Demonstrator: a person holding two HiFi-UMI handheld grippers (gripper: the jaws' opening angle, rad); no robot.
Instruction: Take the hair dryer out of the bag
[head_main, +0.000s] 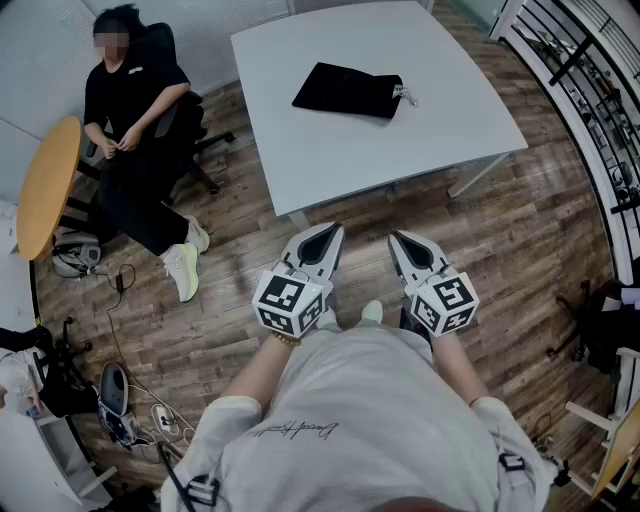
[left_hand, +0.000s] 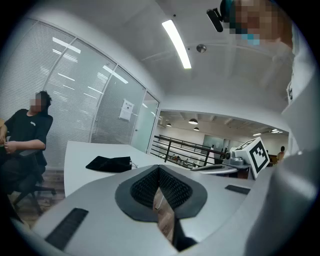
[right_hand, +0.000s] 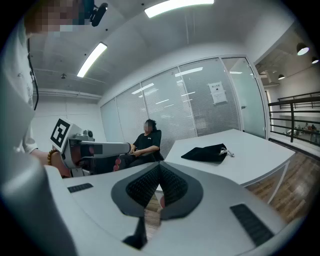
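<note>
A black drawstring bag (head_main: 348, 91) lies flat on the white table (head_main: 300, 150), its cord end at the right. The bag (left_hand: 109, 164) also shows far ahead in the left gripper view and the bag (right_hand: 206, 153) in the right gripper view. The hair dryer is hidden from sight. My left gripper (head_main: 328, 233) and right gripper (head_main: 397, 240) are held side by side over the wooden floor, short of the table's near edge, both shut and empty. The left gripper (left_hand: 159, 171) and right gripper (right_hand: 159, 168) each show their ribbed pads pressed together.
A person in black (head_main: 135, 120) sits on an office chair at the left, beside a round wooden table (head_main: 45, 185). Cables and gear (head_main: 115, 395) lie on the floor at the lower left. A railing (head_main: 590, 90) runs along the right.
</note>
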